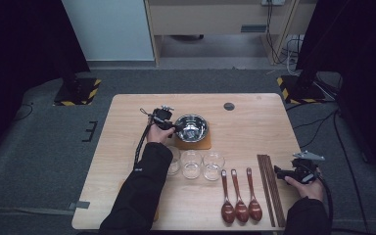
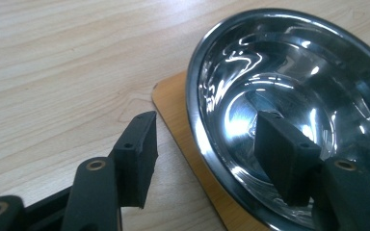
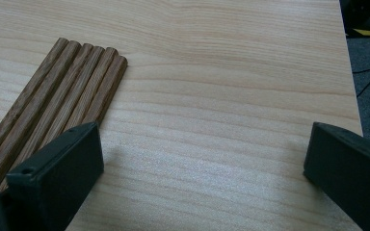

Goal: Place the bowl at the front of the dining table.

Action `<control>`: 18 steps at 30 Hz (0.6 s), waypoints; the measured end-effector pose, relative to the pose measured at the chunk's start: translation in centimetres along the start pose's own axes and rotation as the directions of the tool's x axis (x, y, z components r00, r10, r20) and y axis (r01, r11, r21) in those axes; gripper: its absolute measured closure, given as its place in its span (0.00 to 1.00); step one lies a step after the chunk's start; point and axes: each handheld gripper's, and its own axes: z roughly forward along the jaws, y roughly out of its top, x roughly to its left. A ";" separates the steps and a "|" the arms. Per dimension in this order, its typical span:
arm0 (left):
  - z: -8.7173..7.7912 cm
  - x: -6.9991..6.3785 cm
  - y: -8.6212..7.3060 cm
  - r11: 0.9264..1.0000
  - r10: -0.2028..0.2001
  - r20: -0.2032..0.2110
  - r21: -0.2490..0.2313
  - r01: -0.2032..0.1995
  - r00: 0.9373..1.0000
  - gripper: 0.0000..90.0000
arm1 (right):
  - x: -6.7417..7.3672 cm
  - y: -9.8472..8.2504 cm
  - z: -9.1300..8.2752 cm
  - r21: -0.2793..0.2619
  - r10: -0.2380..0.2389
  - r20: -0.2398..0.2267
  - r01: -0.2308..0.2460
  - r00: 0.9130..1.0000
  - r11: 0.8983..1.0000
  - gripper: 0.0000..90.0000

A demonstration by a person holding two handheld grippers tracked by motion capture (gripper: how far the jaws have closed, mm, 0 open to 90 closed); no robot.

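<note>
Your left gripper [image 1: 172, 126] sits at the steel bowl [image 1: 192, 127], which stands on a thin wooden mat [image 1: 194, 144] toward the far edge of the counter [image 1: 127, 127], a little left of its middle. In the left gripper view the fingers [image 2: 136, 156] straddle the bowl's near rim [image 2: 197, 130]: one hangs outside over the mat, the other [image 2: 285, 154] inside the polished hollow. They are spread apart, and neither pad presses on the metal, so the bowl is released, not gripped.

Judge the bowl as light, rigid and slick. The mirror finish gives the pads little to bite on, and the thin wall will probably slide or tip if you pinch high and off-centre. The rim is the only sensible place to take hold: one finger in, one out, pushed down deep enough that the pads seat on the wall below the rolled lip. It won't break, but it may skate on the mat, so lift straight.

Your right gripper [image 1: 293, 172] rests near the right edge of the counter, just beside the bundle of wooden chopsticks [image 3: 62, 103]. Its fingers [image 3: 58, 178] stand wide apart over bare wood, holding nothing.

Nearer your edge lie three glass cups [image 1: 192, 164] and three dark wooden spoons [image 1: 241, 198], well clear of the bowl.
</note>
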 end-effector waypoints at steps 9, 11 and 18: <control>-1.9 0.0 0.3 0.997 0.044 -0.029 -0.070 -0.046 0.999 0.39 | 0.0 0.0 0.0 -0.002 -0.001 0.003 0.001 1.000 1.000 0.00; -2.4 0.0 0.2 0.996 0.048 -0.030 -0.071 -0.050 0.998 0.39 | 0.0 0.0 0.0 -0.001 0.000 0.004 0.000 1.000 1.000 0.01; -4.1 -0.1 0.2 0.992 0.056 -0.019 -0.108 -0.058 0.998 0.34 | 0.1 0.0 0.0 0.000 -0.008 -0.004 0.008 1.000 1.000 0.00</control>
